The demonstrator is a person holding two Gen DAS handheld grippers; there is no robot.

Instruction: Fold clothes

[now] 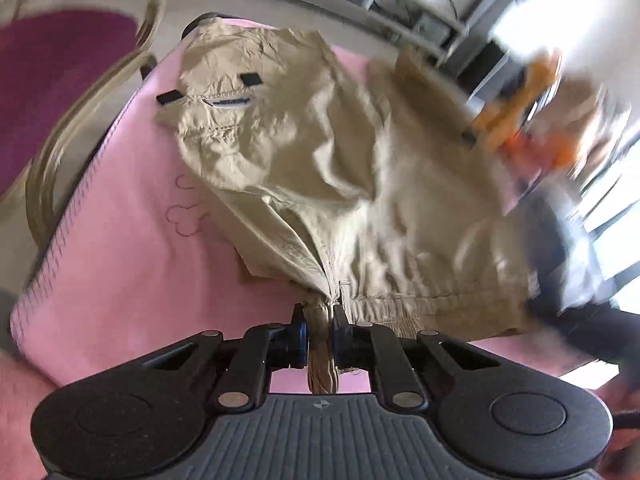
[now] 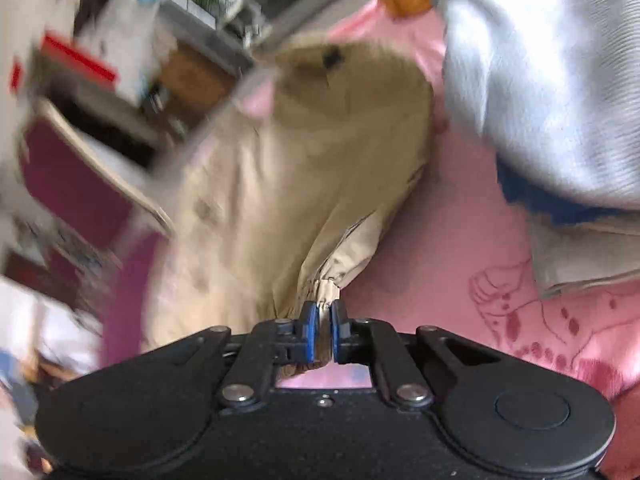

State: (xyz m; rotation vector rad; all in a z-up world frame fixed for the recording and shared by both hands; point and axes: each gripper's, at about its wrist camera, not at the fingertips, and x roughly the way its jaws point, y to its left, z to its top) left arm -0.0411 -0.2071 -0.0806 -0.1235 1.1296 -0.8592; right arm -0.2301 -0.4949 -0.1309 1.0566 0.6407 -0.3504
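Left claw [image 1: 320,312] is clenched on a bunched bit of the gathered hem of the beige garment [image 1: 320,152], fabric pinched between the pads and trailing down behind them. Right claw [image 2: 325,316] is likewise clamped on a gathered edge of the same beige garment [image 2: 288,184], with a tuft of cloth squeezed between the blue pads. The garment spreads away from both claws, crumpled, across a pink blanket [image 1: 132,264] with a stitched edge and faint line drawings; black tabs and a small label show at its far end. In the right wrist view a light grey knit garment [image 2: 540,92] lies on the pink blanket [image 2: 440,248] to the right of the beige one, with something blue under its edge. Blurred orange object [image 1: 516,108] sits beyond the beige cloth at upper right. Background shelving is blurred.
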